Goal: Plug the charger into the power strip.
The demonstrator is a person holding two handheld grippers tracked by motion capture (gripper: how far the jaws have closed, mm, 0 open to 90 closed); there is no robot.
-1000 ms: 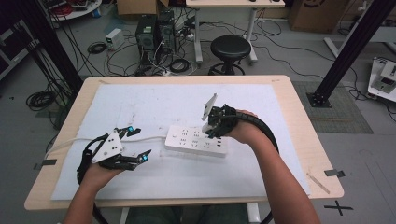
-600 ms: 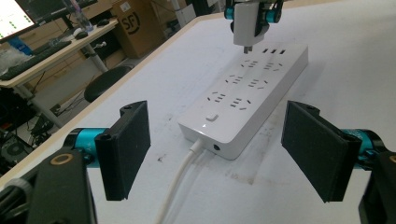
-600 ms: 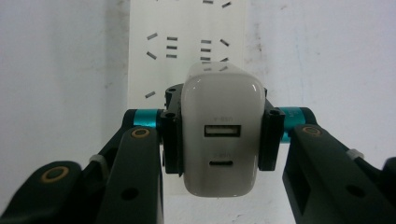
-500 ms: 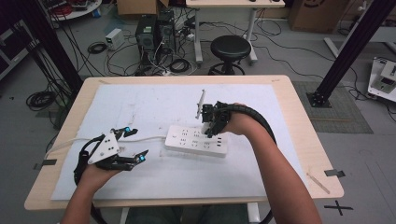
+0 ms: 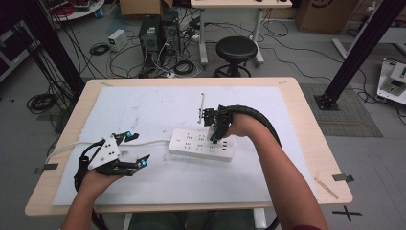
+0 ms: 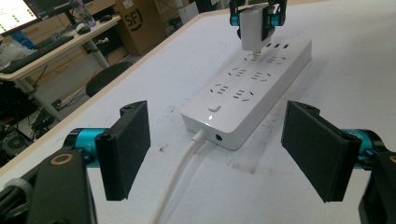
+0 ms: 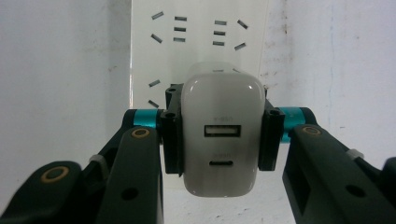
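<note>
A white power strip (image 5: 201,144) lies on the white mat in the middle of the table, its white cord (image 6: 180,179) running off to the left. My right gripper (image 5: 214,137) points straight down over the strip's right part, shut on a white USB charger (image 7: 219,140). In the left gripper view the charger (image 6: 254,28) hangs with its prongs at a socket of the strip (image 6: 247,91); I cannot tell whether they are in. My left gripper (image 5: 135,149) rests on the mat left of the strip, jaws open with nothing between them, facing the strip's switch end.
The white mat (image 5: 158,108) covers most of the wooden table (image 5: 306,124). A thin stick (image 5: 202,101) lies on the mat behind the right hand. Beyond the far edge stand a black stool (image 5: 236,50), computer boxes and tangled cables on the floor.
The right hand has swung the charger leftward and down from above the strip's far right edge to over its sockets, turning it upright. The left gripper has stayed put.
</note>
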